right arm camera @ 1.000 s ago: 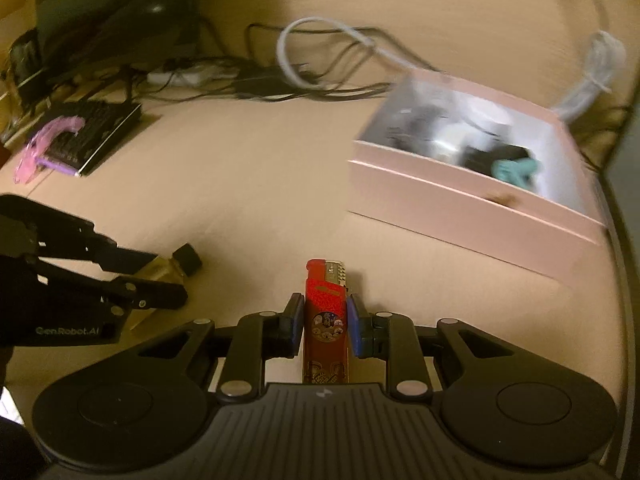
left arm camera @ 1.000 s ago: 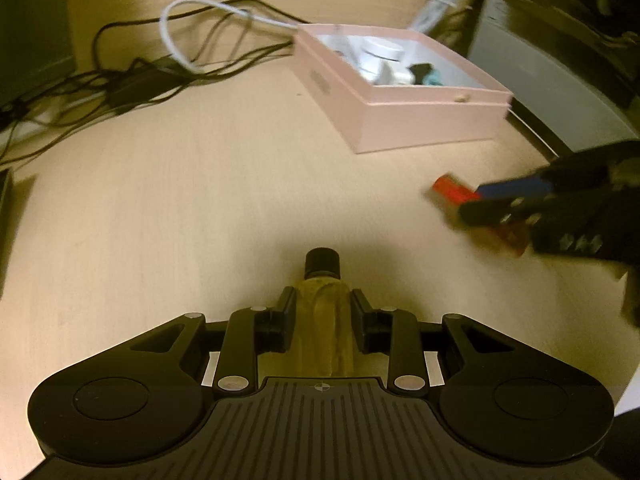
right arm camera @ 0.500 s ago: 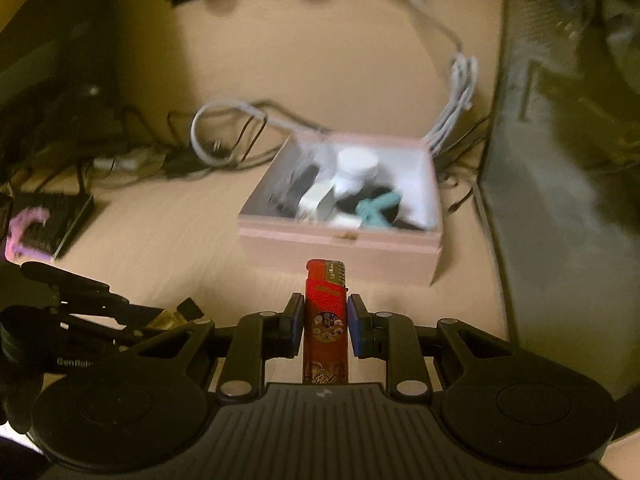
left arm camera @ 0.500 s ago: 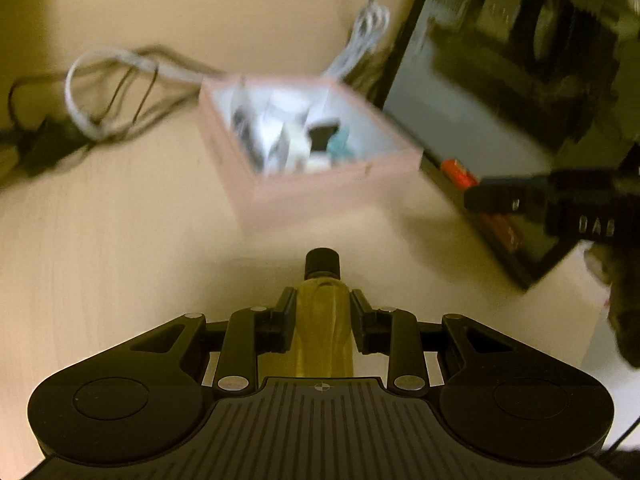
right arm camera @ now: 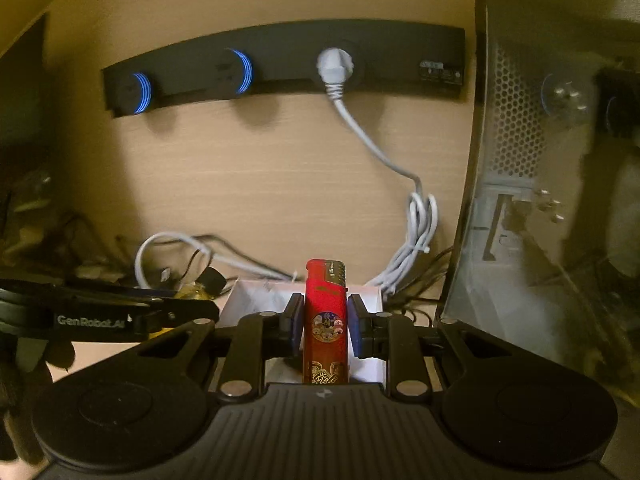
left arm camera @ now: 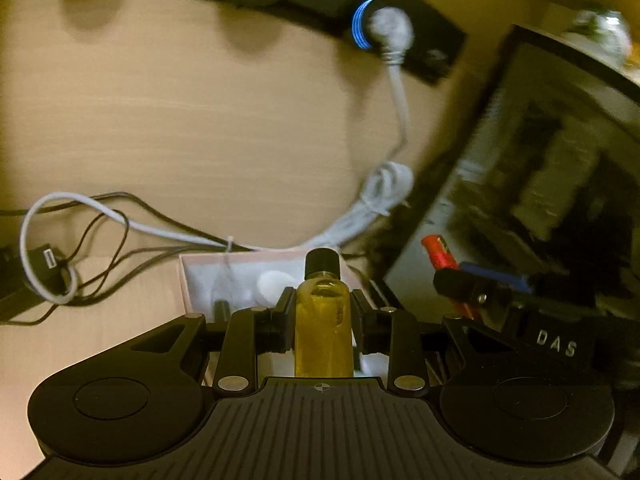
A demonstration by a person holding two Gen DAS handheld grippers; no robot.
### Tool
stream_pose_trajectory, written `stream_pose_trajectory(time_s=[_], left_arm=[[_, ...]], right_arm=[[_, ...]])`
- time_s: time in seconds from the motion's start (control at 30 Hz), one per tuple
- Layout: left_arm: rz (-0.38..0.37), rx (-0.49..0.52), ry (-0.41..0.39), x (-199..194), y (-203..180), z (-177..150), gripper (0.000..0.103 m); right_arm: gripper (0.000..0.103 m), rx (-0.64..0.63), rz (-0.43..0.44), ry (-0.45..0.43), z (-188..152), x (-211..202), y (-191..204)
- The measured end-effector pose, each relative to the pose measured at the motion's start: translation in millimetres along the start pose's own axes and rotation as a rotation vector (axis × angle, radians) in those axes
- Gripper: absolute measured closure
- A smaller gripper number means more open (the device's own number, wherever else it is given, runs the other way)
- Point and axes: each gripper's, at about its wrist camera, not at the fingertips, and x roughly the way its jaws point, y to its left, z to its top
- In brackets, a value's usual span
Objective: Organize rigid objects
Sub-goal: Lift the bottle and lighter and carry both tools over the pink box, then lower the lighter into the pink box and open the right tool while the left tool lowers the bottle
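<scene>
Left gripper (left arm camera: pixel 323 312): its jaws pinch a small bottle of yellow liquid (left arm camera: pixel 323 328) by the sides of its body, the black cap poking out ahead of the jaws.
Right gripper (right arm camera: pixel 325 320): blue-padded jaws clamp a red lighter (right arm camera: pixel 325 320) upright between them, metal head above the pads, a round printed emblem at pad level.
Pink box (left arm camera: pixel 208 276): open, on the tabletop (left arm camera: pixel 120 344) directly beneath and ahead of the left jaws; inside it, left of the bottle, a round white item (left arm camera: pixel 274 282) and a small dark item show.
Same box from the right side: its pale interior (right arm camera: pixel 260 300) sits just behind the lighter, under the right jaws.
Grippers to each other: the right gripper (left arm camera: pixel 472 284) shows off to the right of the left jaws; from the right wrist view, the left gripper (right arm camera: pixel 176 308) reaches in from the left with the bottle's cap at its tip.
Cables: a white cable bundle (right arm camera: pixel 416 232) and dark wires (left arm camera: pixel 112 248) lie beyond the box.
Power strip (right arm camera: pixel 288 64): black, on the wall far ahead of both jaws, white plug (right arm camera: pixel 335 65) seated in it.
Computer case (right arm camera: pixel 540 200): stands right of the right jaws.
</scene>
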Motion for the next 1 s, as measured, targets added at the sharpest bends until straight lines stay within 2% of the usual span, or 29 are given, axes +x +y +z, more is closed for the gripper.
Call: stream_pose_trajectory(time_s=[0.13,0.37,0.6,0.7,0.77,0.83,1.0], left_arm=[[0.034,0.017,0.04,35.6,7.7,-2.5,0.071],[0.081,0.043,0.126,74.2,23.8,-18.0,0.071],[0.095,0.002,0.202,95.8,32.8,-23.2,0.071],[0.128,0.016,0.226,98.6,32.7,-25.7,0.072],[0.134,0.016,0.221,96.3,31.8,-25.6,0.072],[0.129,0.008,0.199,88.7,31.0,-24.1,0.072],[0.114,0.015,0.124,55.0,24.0,-16.8,0.072]], right_arm=[[0.08,0.038,-0.011,0.046,1.1,44.7,2.0],[0.08,0.112,-0.024,0.167,-24.0,109.0,-3.7],[0.08,0.11,-0.029,0.234,-41.8,127.9,-9.0],[0.08,0.104,-0.03,0.273,-48.2,135.2,-9.6],[0.078,0.104,-0.039,0.283,-51.3,135.8,-9.7],[0.067,0.11,-0.045,0.286,-53.8,134.7,-10.6],[0.063,0.107,-0.031,0.248,-51.9,114.8,-9.9]])
